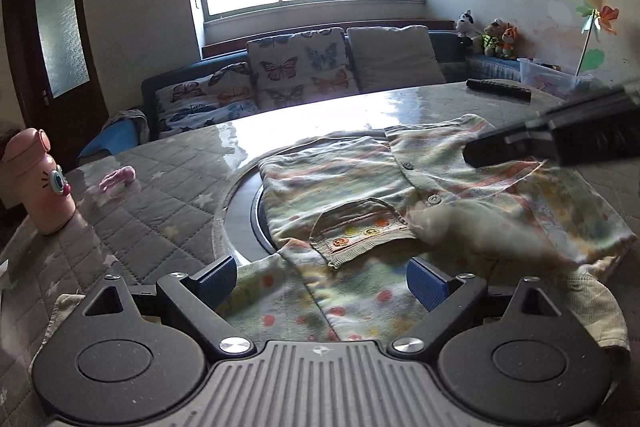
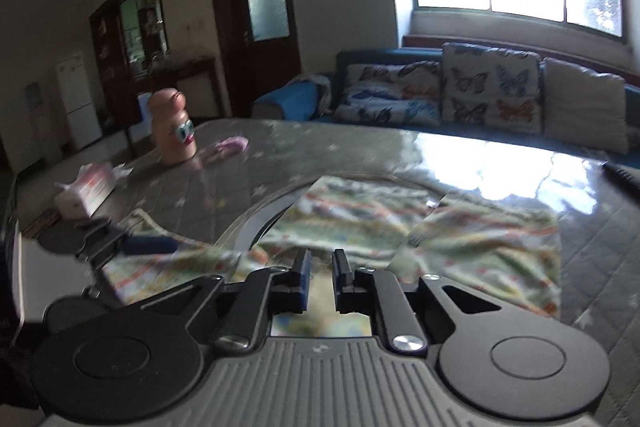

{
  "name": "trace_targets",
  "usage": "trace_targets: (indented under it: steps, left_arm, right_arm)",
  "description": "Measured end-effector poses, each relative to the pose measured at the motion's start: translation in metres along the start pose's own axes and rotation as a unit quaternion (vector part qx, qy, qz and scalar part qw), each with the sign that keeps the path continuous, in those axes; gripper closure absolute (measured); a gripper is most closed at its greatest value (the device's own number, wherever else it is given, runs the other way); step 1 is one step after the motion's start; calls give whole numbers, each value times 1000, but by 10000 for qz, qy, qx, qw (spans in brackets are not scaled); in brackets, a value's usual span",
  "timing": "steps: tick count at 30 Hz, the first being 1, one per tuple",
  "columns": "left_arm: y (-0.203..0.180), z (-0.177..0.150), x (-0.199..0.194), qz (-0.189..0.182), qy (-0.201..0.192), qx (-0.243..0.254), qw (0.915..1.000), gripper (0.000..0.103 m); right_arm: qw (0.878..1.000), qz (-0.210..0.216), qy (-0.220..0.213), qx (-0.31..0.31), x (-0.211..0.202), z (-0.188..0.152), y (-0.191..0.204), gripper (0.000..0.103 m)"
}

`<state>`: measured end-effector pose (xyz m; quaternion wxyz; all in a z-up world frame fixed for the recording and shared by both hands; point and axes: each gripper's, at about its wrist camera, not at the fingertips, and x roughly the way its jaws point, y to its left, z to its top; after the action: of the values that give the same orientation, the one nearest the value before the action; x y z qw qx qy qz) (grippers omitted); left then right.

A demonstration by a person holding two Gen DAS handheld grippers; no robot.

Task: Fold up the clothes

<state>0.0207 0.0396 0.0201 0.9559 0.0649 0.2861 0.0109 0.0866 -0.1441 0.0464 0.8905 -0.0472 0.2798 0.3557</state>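
Garment (image 1: 400, 187), a small pastel-patterned buttoned top with a chest pocket, lies spread over the dark round inset (image 1: 244, 223) at the middle of the quilt-covered table (image 1: 160, 187), covering most of the inset's near side and reaching past it towards the window side. Left gripper (image 1: 322, 281) sits at the hem edge nearest its camera, jaws spread wide, blue pads either side of the spotted lower cloth with nothing pinched between them. Right gripper (image 2: 322, 277) has its jaws nearly together with a narrow gap; cloth lies under and just ahead of them, but the blur leaves it unclear whether any fabric is between the pads. Seen from the left wrist, the right tool comes in over the far shoulder part of the garment, beyond the inset. Long axis of the garment, as judged, runs from the hem at the left gripper away towards the collar on the window side, so the left gripper is nearer the hem and the right nearer the top. Judgement: the next fold likely turns on lifting one end along that axis and laying it over the other; the hem lies directly ahead of the open left jaws. Pink bottle (image 1: 38, 183) stands well apart from the inset, clear of the work.
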Motion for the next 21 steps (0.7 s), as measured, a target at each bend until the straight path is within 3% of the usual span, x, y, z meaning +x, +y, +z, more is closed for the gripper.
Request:
trace_targets:
  steps: [4,12,16,19,21]
  left_arm:
    - [-1,4,-1,3,-34,-18,10000,8]
    - [-20,16,8,-145,-90,128,9998,0]
    - [-29,21,21,-200,-4,171,9997,0]
    - [-37,23,24,-386,29,231,9990,7]
    - [-42,21,30,-564,152,263,9979,21]
  right_arm:
    - [9999,-28,147,18,-10,-14,-6,68]
    - [9918,-751,582,855,-32,-67,-67,60]
    - [9881,-797,542,1200,-49,-80,-85,59]
    - [9875,-870,345,1271,-61,-81,-92,50]
    - [9864,-924,266,1333,-63,-80,-98,49]
